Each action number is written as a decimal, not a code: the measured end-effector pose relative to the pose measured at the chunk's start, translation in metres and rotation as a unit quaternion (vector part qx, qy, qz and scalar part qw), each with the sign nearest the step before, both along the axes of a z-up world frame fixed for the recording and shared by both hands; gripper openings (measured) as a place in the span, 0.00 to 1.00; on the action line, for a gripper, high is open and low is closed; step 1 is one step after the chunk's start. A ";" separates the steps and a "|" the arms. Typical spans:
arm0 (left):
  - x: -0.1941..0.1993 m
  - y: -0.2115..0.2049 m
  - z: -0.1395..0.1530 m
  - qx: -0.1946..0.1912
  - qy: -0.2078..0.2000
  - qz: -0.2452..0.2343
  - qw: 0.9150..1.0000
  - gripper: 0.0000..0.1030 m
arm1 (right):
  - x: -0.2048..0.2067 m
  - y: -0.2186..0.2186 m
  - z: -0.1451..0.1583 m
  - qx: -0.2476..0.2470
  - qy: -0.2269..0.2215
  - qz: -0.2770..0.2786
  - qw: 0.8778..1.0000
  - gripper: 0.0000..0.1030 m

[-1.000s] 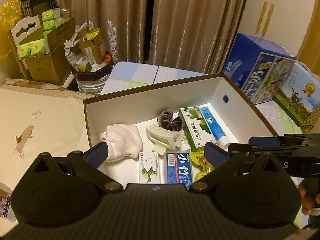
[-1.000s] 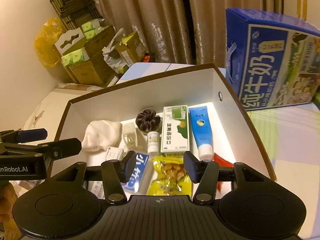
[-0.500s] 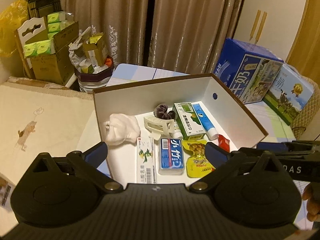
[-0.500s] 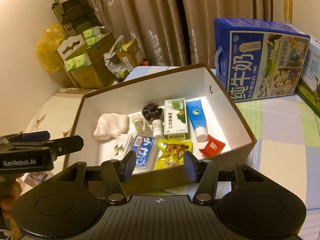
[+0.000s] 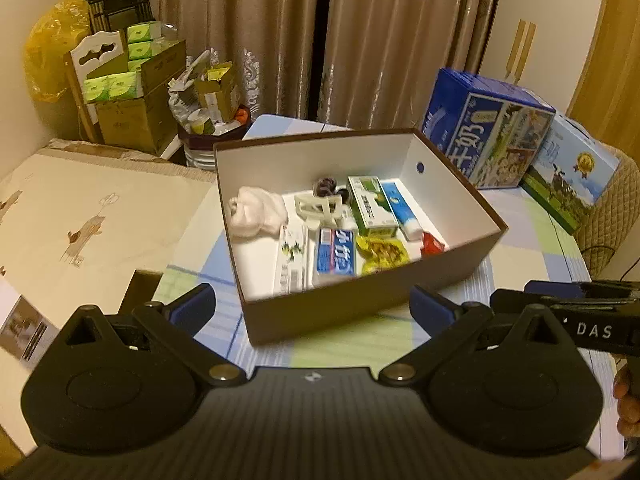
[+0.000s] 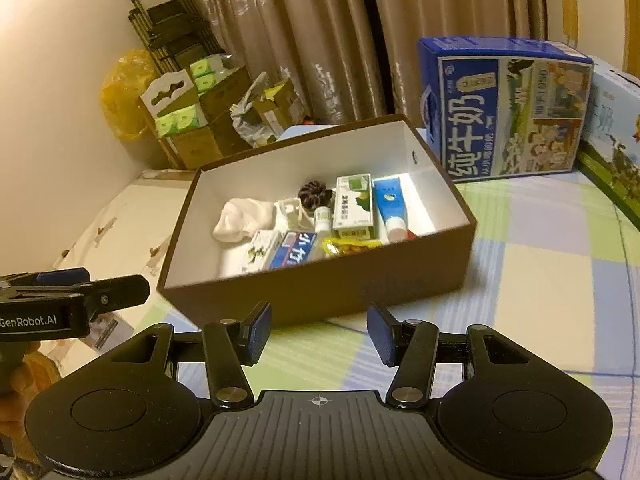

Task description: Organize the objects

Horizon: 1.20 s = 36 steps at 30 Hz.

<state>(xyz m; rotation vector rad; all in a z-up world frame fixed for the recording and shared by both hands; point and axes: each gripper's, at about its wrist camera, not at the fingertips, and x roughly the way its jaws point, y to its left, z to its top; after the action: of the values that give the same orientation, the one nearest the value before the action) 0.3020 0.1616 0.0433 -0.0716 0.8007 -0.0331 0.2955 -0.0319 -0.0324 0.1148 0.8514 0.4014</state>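
On the checked cloth of the desk [image 6: 552, 280] stands an open brown box [image 5: 360, 308] with white inner walls, in front of the curtains [image 5: 280, 32] and just left of a blue milk carton [image 6: 504, 108]. Both grippers hover short of the box's near wall, empty. The left gripper [image 5: 312, 308] has its jaws released and spread wide; the right gripper [image 6: 318, 334] likewise has its jaws parted, with nothing between them.

Inside the box, from larger to smaller: a crumpled white cloth [image 5: 256, 212] at the left; a green-and-white carton [image 5: 370, 206] lying flat beside a blue tube [image 5: 400, 210] toward the right wall; a white carton [image 5: 292, 260] and a blue carton [image 5: 336, 256] side by side near the front; a yellow snack packet [image 5: 380, 252]; a white plastic clip [image 5: 316, 210]; a dark hair scrunchie [image 6: 314, 194] toward the rear; a small white bottle [image 6: 322, 218]; and a red sachet [image 5: 434, 244] at the front right corner.
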 end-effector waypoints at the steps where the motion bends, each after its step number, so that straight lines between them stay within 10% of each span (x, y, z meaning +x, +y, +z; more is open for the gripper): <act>1: -0.006 -0.004 0.000 0.001 0.001 0.001 1.000 0.99 | -0.005 -0.004 0.001 0.001 0.000 0.000 1.000 0.49; 36: -0.187 -0.109 -0.029 -0.002 0.048 0.016 0.999 0.99 | -0.187 -0.103 -0.005 -0.004 0.010 0.050 0.999 0.49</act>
<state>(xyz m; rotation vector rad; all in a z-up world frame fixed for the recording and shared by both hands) 0.1150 0.0529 0.0141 -0.0906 0.8957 -0.0019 0.1088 -0.1352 -0.0371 0.0687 0.8798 0.4914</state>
